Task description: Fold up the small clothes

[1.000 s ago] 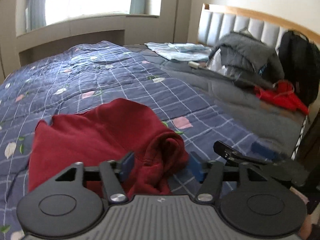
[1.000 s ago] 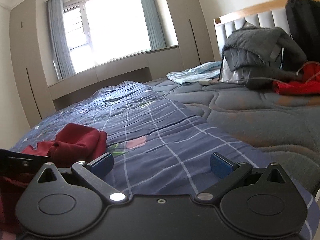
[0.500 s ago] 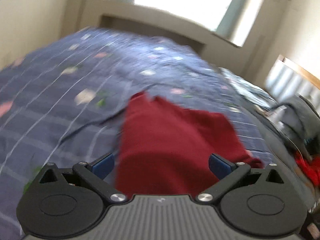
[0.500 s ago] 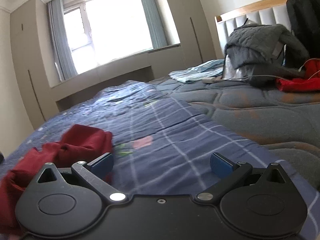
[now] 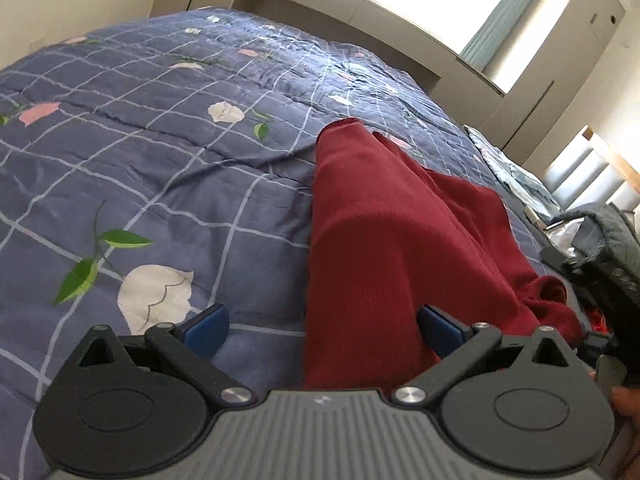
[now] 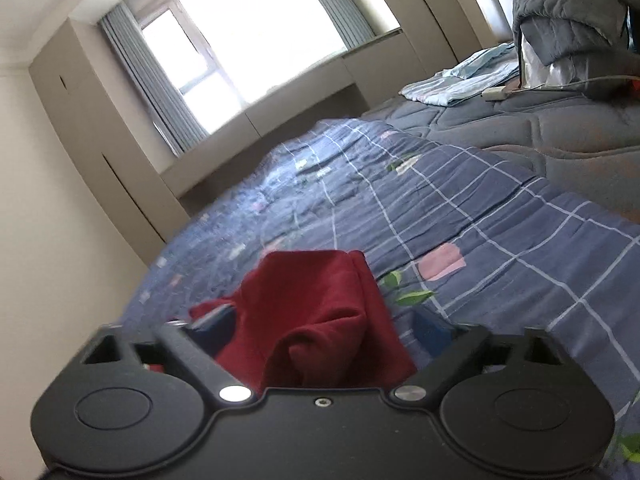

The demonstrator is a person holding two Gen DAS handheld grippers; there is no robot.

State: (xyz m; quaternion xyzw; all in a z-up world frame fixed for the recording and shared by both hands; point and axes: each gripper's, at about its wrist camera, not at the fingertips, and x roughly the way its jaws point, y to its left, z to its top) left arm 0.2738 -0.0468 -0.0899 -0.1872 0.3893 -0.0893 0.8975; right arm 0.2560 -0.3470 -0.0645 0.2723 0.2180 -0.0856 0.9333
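Note:
A dark red garment (image 5: 392,240) lies crumpled on the blue checked floral quilt (image 5: 160,128). My left gripper (image 5: 322,328) is open just above the garment's near left edge; its right finger is over the red cloth and its left finger over the quilt. The right gripper body (image 5: 592,280) shows at the right edge of the left wrist view. In the right wrist view the garment (image 6: 316,320) bunches up between the fingers of my right gripper (image 6: 320,328), which is open and holds nothing.
A grey padded mattress cover (image 6: 540,128) lies beyond the quilt. A folded light blue cloth (image 6: 464,80) and a grey jacket (image 6: 572,20) sit near the headboard. A window ledge and cupboards (image 6: 80,140) line the far wall.
Both grippers have swung toward the red garment and come in low over it. The left gripper's fingers have opened wide since a second ago. The garment now lies between each gripper's fingers.

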